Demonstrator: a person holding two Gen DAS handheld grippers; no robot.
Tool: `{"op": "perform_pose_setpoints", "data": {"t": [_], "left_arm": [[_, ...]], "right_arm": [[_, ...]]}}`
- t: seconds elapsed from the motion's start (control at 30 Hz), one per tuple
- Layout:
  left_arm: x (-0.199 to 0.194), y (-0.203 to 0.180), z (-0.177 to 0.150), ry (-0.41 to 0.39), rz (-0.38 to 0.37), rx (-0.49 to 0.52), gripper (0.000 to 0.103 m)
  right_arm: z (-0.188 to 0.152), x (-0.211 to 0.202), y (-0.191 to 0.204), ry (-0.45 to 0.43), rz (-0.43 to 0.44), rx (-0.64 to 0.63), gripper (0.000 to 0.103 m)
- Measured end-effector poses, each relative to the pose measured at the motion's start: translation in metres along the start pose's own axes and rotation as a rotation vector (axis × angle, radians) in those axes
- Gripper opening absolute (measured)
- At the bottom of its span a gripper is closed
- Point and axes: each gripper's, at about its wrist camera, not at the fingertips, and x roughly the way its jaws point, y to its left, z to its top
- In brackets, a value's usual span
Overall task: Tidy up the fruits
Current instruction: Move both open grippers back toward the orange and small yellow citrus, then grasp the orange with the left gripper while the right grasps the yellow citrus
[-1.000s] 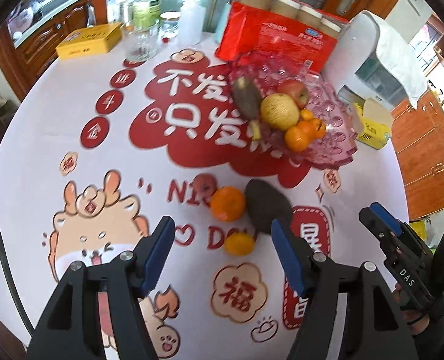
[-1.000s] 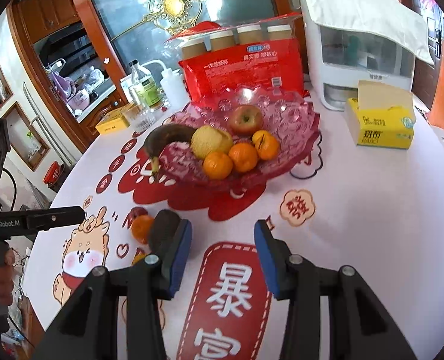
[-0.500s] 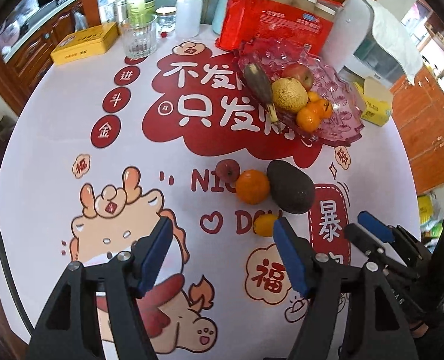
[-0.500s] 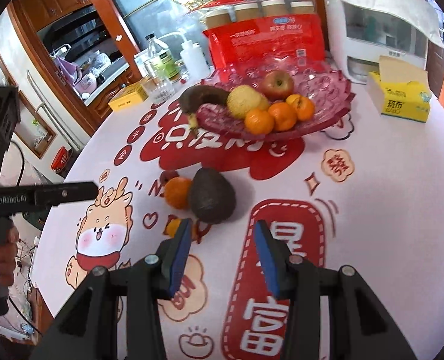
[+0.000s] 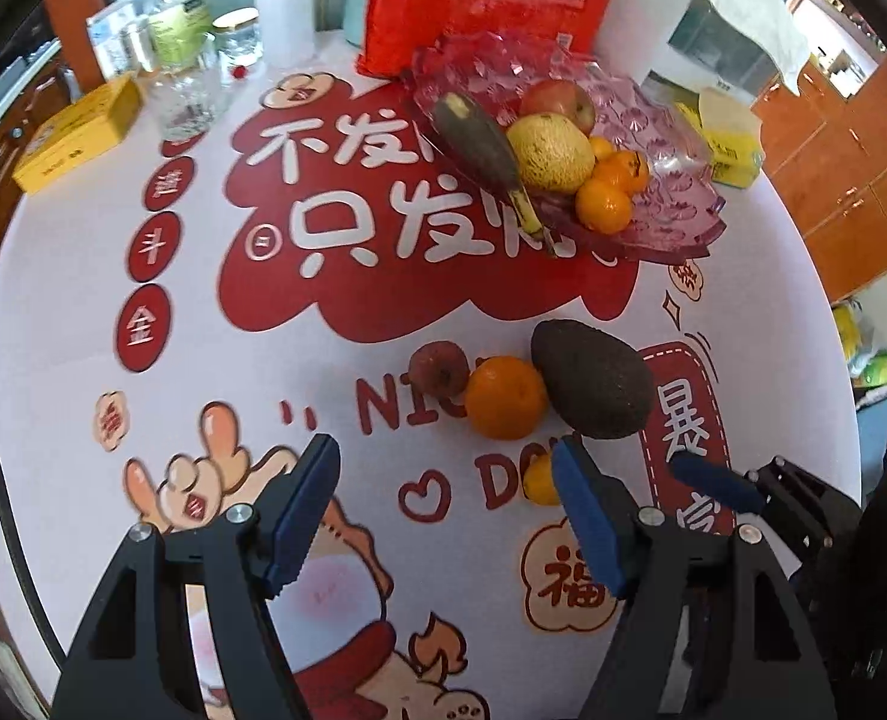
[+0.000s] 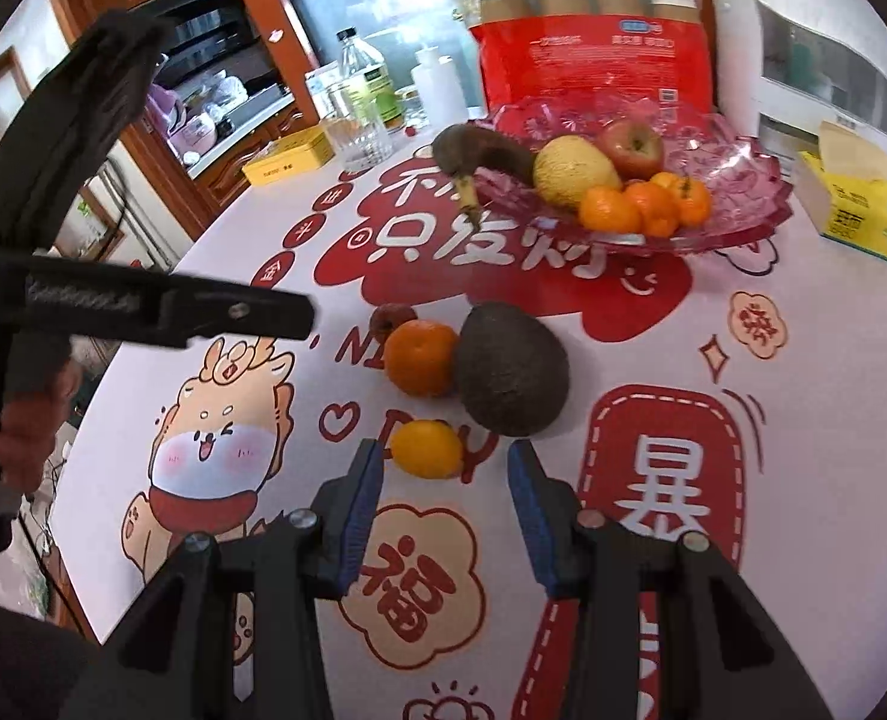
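My right gripper (image 6: 440, 507) has its jaws open and empty, just before the small yellow citrus (image 6: 426, 448), which lies on the bench beside the avocado (image 6: 512, 369). I should straddle the citrus only. My left gripper (image 5: 443, 507) has just opened wider, empty.

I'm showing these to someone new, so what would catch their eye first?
Probably the pink glass fruit bowl at the far side of the table, heaped with oranges, an apple, a pear and a dark banana. Next, the loose cluster on the red-printed tablecloth: a dark avocado touching an orange, with a small yellow citrus just ahead of the right gripper.
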Motion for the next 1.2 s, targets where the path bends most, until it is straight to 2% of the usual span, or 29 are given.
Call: {"op": "perform_pose_setpoints", "data": {"t": [0.2, 0.47, 0.53, 0.67, 0.83, 1.2], "left_arm": [[0.025, -0.003, 0.003, 0.008, -0.03, 0.009, 0.072], [0.047, -0.008, 0.008, 0.008, -0.075, -0.029, 0.071], [0.051, -0.011, 0.008, 0.011, -0.081, -0.037, 0.067], [0.058, -0.013, 0.009, 0.019, -0.092, -0.05, 0.064], [0.064, -0.015, 0.009, 0.028, -0.086, -0.059, 0.053], [0.072, -0.011, 0.01, 0.005, -0.121, -0.084, 0.051]], "right_arm": [[-0.009, 0.014, 0.011, 0.012, 0.01, -0.058, 0.044], [-0.014, 0.031, 0.021, 0.046, -0.005, -0.116, 0.044], [-0.015, 0.035, 0.022, 0.048, -0.005, -0.126, 0.044], [-0.016, 0.041, 0.024, 0.041, -0.011, -0.138, 0.044], [-0.017, 0.047, 0.024, 0.036, -0.016, -0.138, 0.043], [-0.013, 0.056, 0.025, 0.011, -0.045, -0.157, 0.042]]}}
